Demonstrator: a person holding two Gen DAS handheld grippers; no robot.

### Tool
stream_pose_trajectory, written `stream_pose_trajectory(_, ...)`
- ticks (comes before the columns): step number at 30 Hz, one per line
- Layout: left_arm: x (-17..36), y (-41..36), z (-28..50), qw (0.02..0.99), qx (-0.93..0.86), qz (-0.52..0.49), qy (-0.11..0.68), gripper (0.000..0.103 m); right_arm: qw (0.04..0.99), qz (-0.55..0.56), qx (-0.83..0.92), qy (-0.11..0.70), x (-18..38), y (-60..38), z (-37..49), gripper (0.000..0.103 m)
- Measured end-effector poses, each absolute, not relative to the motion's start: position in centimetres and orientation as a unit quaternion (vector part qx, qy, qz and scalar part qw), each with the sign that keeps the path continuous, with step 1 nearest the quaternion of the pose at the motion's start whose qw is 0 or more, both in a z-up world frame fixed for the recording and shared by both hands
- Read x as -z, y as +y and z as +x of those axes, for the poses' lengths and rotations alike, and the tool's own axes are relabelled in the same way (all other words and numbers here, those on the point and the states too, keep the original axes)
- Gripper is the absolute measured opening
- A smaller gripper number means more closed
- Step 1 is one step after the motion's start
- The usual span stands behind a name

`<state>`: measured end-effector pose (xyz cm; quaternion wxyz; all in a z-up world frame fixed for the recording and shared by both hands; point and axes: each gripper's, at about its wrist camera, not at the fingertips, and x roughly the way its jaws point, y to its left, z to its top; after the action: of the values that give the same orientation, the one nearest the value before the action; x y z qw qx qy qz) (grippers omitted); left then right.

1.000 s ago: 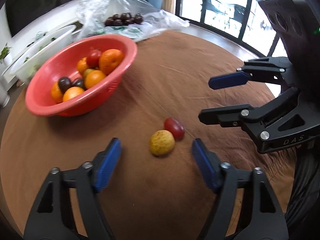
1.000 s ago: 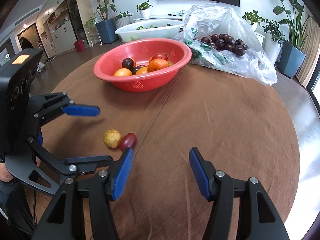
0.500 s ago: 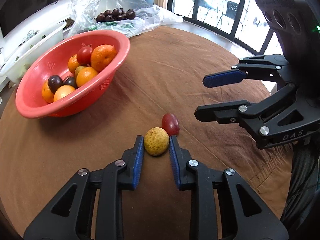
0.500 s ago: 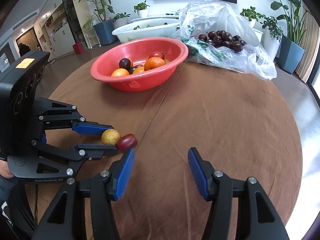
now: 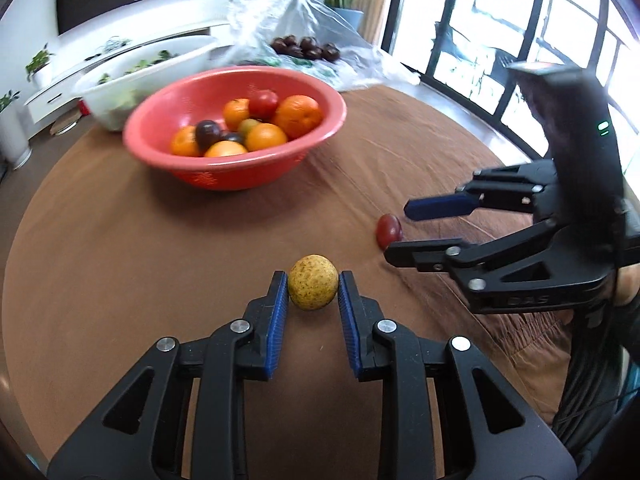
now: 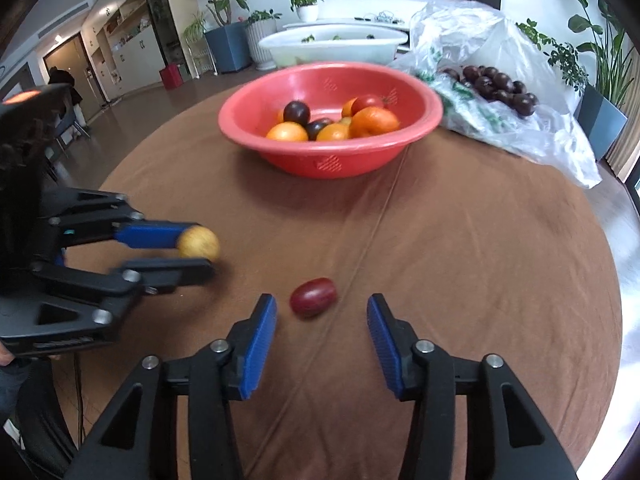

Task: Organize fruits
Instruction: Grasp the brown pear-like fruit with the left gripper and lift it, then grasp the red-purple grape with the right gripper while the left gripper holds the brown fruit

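A yellow speckled fruit (image 5: 312,287) is clamped between the blue pads of my left gripper (image 5: 313,286), which is shut on it just above the brown cloth; the right wrist view shows the same yellow fruit (image 6: 199,243) at the left gripper's (image 6: 192,250) tips. A small red oval fruit (image 6: 313,297) lies on the cloth between the tips of my right gripper (image 6: 322,312), whose jaws are closing without touching it. From the left wrist view the red fruit (image 5: 388,231) sits by the right gripper (image 5: 400,226). A red bowl (image 5: 168,152) of oranges, plums and a tomato stands beyond.
A round table with a brown cloth (image 6: 480,280) carries the red bowl (image 6: 248,136) at the back, a clear plastic bag of dark plums (image 6: 492,84) at back right, and a white basin (image 6: 332,46) behind. Potted plants and windows surround the table.
My left gripper shut on the yellow fruit, then carried it left, away from the red fruit. My right gripper moved in around the red fruit and its jaws narrowed.
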<state>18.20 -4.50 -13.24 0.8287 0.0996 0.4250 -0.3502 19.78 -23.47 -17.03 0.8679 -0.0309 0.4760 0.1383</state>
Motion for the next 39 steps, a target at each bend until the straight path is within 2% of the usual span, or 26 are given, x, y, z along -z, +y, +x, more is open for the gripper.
stream_pose_trajectory(13,13.0,-3.4,17.3,0.834,0.349,0.078,0.42,0.024,0.869,-0.05,-0.082,0.485,17.6,-21.7,20.5,0.028)
stream_pose_trajectory(27,12.4,-2.9,17.5,0.841,0.343,0.066,0.414,0.024,0.874,-0.014,-0.086,0.478,16.2,-22.3,20.1,0.026)
stream_pose_trajectory(39,7.3,-3.3,22.6,0.865,0.324,0.08,0.375,0.024,0.908,0.0,-0.111,0.404,8.3,-23.1,22.6,0.026)
